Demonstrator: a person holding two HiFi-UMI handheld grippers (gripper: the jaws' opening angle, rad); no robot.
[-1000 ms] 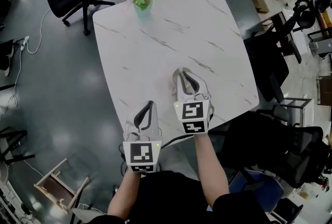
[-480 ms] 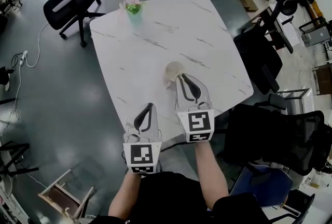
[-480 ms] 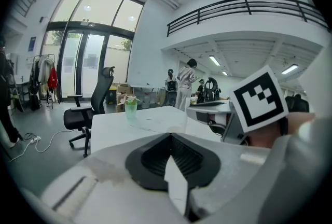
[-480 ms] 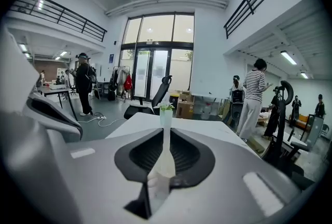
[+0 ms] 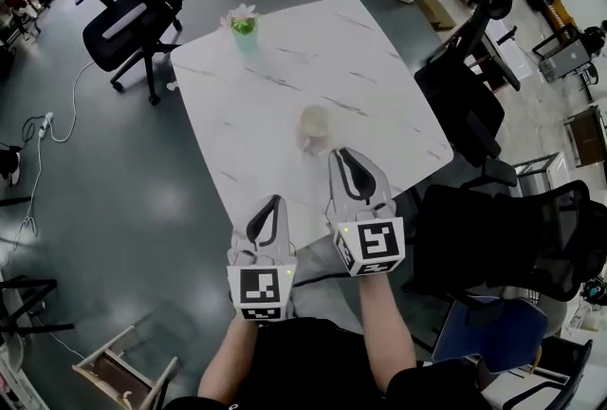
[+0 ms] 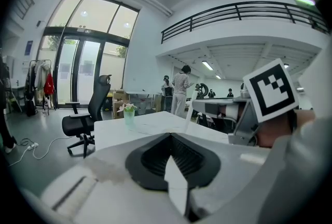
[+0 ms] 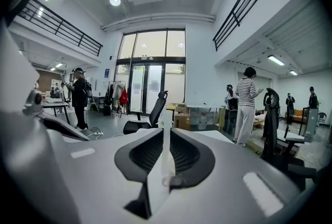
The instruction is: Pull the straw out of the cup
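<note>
So compared to a second ago, the right claw [image 5: 347,155] has backed off toward the person. The cup [image 5: 315,122] was hidden under it then, and now it sits out in the open on the tabletop [image 5: 285,66], just ahead of the claw tips and not touching them. In the right gripper view that claw is pinched tight on the white straw [image 7: 165,145], which pokes up past the tips. The left claw [image 5: 273,201] hangs at the near edge, closed up with nothing in it.
</note>
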